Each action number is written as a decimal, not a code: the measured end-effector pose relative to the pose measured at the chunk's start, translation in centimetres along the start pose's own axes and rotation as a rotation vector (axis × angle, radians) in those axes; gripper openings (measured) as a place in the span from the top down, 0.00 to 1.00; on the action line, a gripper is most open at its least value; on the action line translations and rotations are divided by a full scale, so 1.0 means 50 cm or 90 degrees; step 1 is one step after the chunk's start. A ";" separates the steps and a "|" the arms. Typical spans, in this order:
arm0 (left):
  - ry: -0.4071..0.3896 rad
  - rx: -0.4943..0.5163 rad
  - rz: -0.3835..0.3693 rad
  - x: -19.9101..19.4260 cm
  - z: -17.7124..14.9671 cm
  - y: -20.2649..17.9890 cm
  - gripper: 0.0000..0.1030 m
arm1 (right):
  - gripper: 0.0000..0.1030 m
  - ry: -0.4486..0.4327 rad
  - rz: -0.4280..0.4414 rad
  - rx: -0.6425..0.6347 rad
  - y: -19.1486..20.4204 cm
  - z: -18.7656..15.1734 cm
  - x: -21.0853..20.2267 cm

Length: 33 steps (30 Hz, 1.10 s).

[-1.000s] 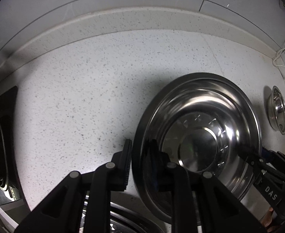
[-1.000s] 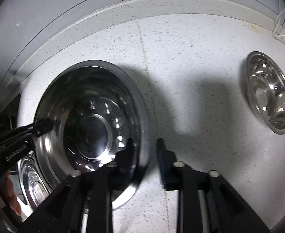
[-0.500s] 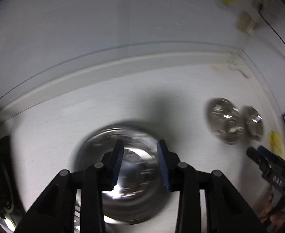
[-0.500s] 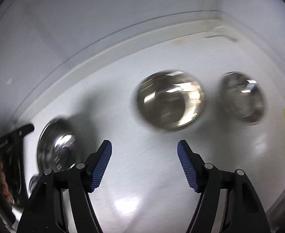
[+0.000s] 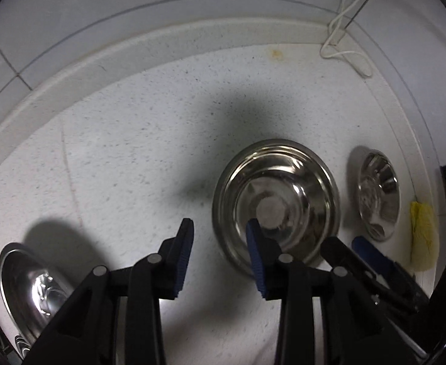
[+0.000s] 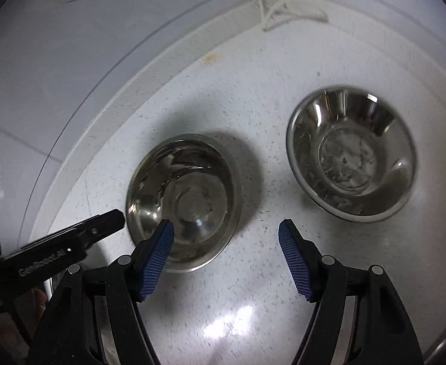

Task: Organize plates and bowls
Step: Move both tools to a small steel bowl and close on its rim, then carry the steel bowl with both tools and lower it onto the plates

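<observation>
Two steel bowls stand on the white speckled counter. The nearer bowl (image 5: pixel 276 203) (image 6: pixel 185 200) sits just ahead of both grippers. The second bowl (image 5: pixel 378 194) (image 6: pixel 350 152) stands to its right. A large steel plate (image 5: pixel 31 286) lies at the far left of the left wrist view. My left gripper (image 5: pixel 220 261) is open and empty, its right finger over the near bowl's rim. My right gripper (image 6: pixel 226 258) is open wide and empty, its left finger over the same bowl's front rim. The left gripper's finger (image 6: pixel 80 237) shows in the right wrist view.
A raised counter lip (image 5: pixel 162 45) and tiled wall run along the back. A white cord (image 5: pixel 344 30) (image 6: pixel 277 12) hangs at the back right. A yellow cloth (image 5: pixel 422 234) lies at the right edge beside the second bowl.
Both grippers let go of the large plate, opened, and swung right. The plate now lies at the far left, and the two bowls are in front of the grippers.
</observation>
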<state>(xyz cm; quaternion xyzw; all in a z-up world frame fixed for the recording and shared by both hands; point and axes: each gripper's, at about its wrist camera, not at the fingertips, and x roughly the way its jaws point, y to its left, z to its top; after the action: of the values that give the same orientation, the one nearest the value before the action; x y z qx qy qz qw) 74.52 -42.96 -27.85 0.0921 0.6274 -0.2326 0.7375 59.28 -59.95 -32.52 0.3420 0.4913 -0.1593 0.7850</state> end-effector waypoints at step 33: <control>-0.091 -0.086 0.078 -0.250 -0.189 0.296 0.90 | 0.91 0.015 0.108 -0.188 0.324 -0.190 -0.105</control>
<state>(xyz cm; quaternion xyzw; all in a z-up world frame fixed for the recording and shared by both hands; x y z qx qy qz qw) 71.68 -23.12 -19.89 0.0634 0.5805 -0.1504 0.7977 60.06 -42.24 -24.44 0.2648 0.4879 -0.0147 0.8316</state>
